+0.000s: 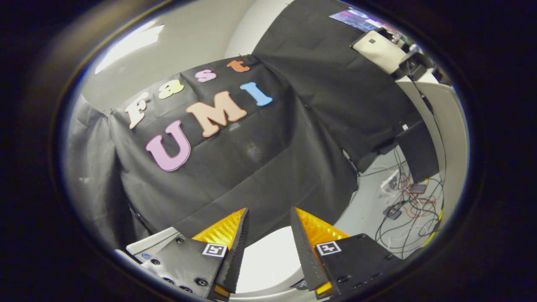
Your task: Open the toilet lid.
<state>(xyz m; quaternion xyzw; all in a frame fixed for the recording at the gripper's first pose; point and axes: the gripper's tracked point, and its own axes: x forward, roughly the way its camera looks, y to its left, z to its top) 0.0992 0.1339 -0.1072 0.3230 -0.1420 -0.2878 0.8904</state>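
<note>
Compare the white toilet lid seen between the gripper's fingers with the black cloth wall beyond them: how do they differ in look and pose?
The toilet lid is white, smooth and rounded; the black cloth wall is dark, creased and draped. The lid lies low, showing through the gap of the open gripper, untouched by either finger; the cloth hangs upright behind it, well beyond the fingertips. The lid looks rigid, the cloth limp. Both are plain and matte.
</note>
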